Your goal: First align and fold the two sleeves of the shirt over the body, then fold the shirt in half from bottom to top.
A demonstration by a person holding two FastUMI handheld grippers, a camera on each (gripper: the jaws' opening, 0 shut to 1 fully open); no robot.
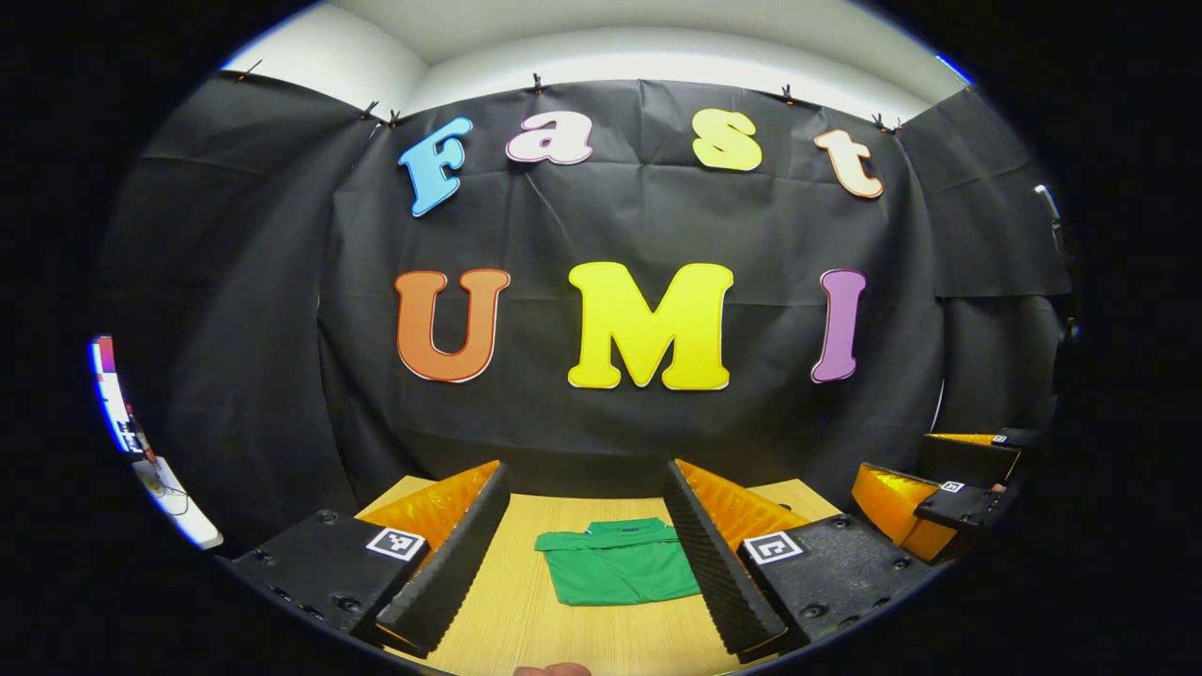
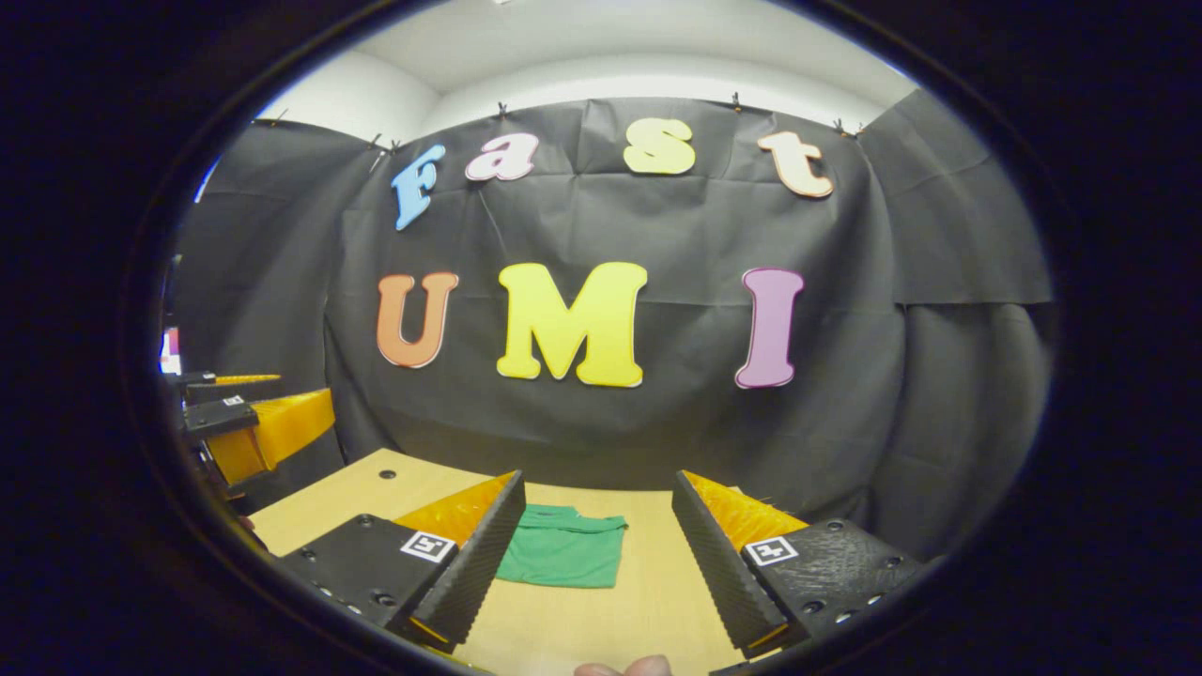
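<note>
Both tongs wide open, empty, raised off bench [image 1: 526, 629]; folded shirt [image 1: 620, 561] ahead, between left tongs [image 1: 587, 554], left of right tongs [image 2: 601, 563]; looks done.

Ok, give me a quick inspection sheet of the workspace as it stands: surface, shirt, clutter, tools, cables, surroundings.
Surface: light wooden table, with a small round hole near its far left corner.
Job's things: green shirt lies flat in a compact rectangle, collar toward the wall; it looks already folded.
Clutter: nothing seen.
Grippers: left tool open, held above the table, touching nothing; right tool open, likewise clear of the shirt.
Cables: a thin white cable hangs by the right wall.
Surroundings: black cloth wall clipped up on three sides, white ceiling above; a lit screen at far left.
</note>
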